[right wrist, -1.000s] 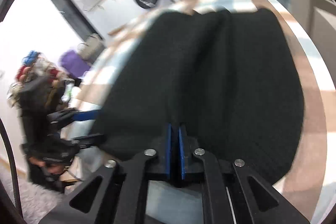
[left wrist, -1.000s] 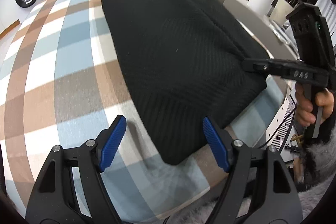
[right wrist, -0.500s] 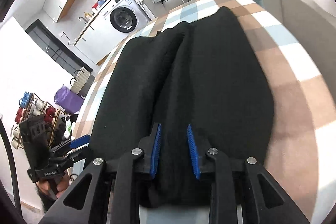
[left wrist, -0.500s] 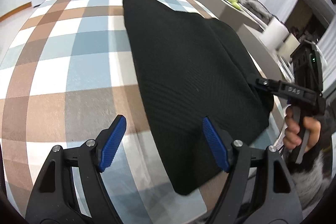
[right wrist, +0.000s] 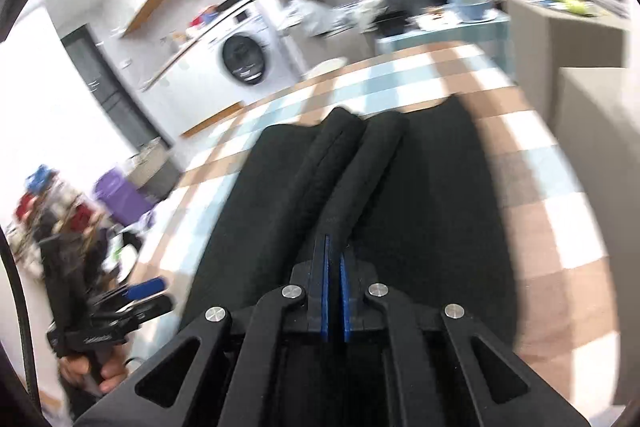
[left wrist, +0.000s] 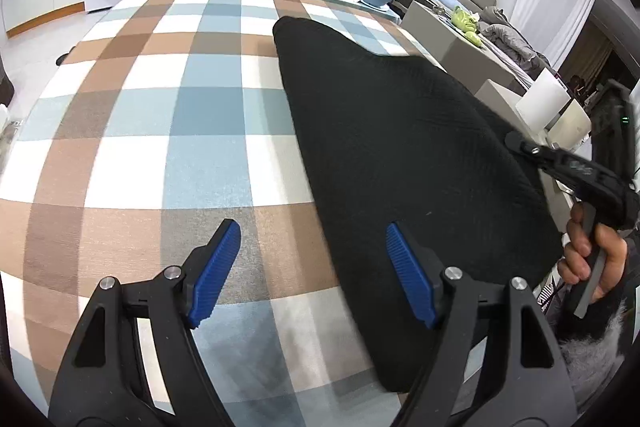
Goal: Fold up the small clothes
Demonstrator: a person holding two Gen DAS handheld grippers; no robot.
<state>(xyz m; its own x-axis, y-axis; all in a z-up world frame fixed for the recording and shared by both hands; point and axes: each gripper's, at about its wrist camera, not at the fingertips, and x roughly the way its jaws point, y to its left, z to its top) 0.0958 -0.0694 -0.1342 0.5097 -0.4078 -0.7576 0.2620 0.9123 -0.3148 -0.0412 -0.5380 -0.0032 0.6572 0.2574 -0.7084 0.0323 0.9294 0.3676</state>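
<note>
black knit garment (right wrist: 420, 187), right tongs (right wrist: 334, 267) pinching (folds raised)

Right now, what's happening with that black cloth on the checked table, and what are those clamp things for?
A person is folding a black knitted garment that lies on a table with a checked cloth, using a hand-held clamp in each hand. The right gripper has pinched shut on a raised ridge of the fabric near its edge. The left gripper is open above the garment's other side, one finger over the fabric, one over the tablecloth, gripping nothing. The garment is mostly spread flat, so the fold looks barely begun.
</note>
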